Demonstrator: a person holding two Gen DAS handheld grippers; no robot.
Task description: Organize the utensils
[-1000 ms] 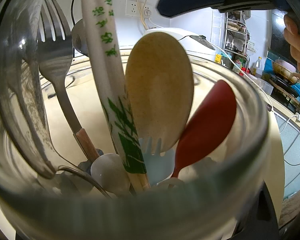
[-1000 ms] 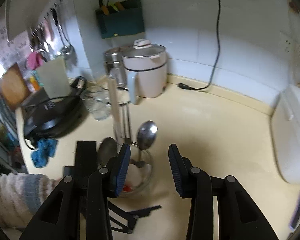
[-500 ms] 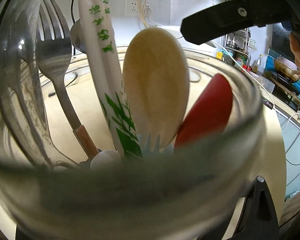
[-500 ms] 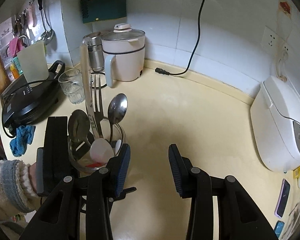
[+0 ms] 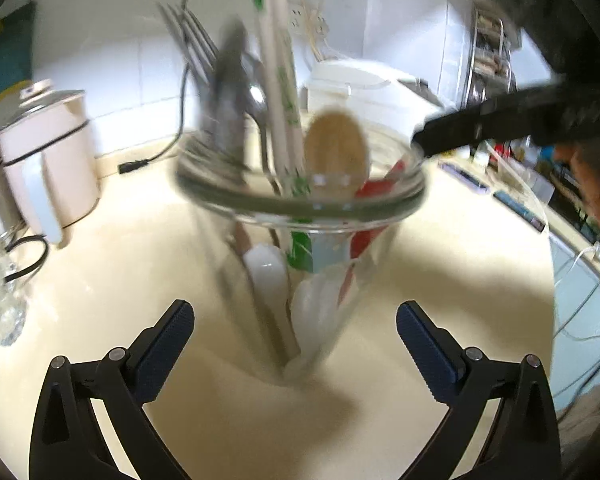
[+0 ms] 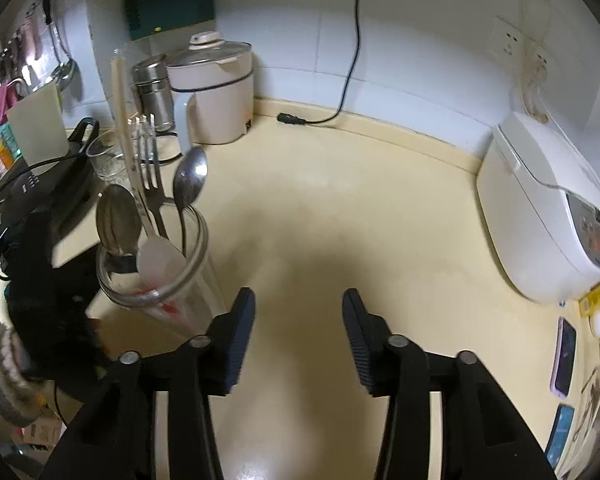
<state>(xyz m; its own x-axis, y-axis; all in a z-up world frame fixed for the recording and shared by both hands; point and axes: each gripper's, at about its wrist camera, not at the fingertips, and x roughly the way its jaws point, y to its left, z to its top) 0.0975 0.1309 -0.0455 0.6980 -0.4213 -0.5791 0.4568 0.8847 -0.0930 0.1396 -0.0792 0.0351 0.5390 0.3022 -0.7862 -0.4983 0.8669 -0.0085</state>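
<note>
A clear glass jar (image 5: pixel 300 204) stands upright on the cream counter (image 5: pixel 100 272). It holds a metal fork (image 5: pixel 188 36), metal spoons, wrapped chopsticks (image 5: pixel 278 60), a wooden spoon (image 5: pixel 336 152) and a red spoon (image 5: pixel 380 192). My left gripper (image 5: pixel 296 332) is open, its fingers apart on either side of the jar's base and not touching it. In the right wrist view the jar (image 6: pixel 156 280) is at the left. My right gripper (image 6: pixel 298 336) is open and empty, just right of the jar.
A beige electric pot (image 6: pixel 212 92) and a steel canister (image 6: pixel 152 92) stand at the back wall. A drinking glass (image 6: pixel 108 156) and a black griddle (image 6: pixel 32 188) are at the left. A white rice cooker (image 6: pixel 548 216) sits at the right. Phones (image 6: pixel 564 356) lie near the right edge.
My left gripper let go of the jar and drew back from it; the jar now stands free on the counter. My right gripper stays open beside it.
</note>
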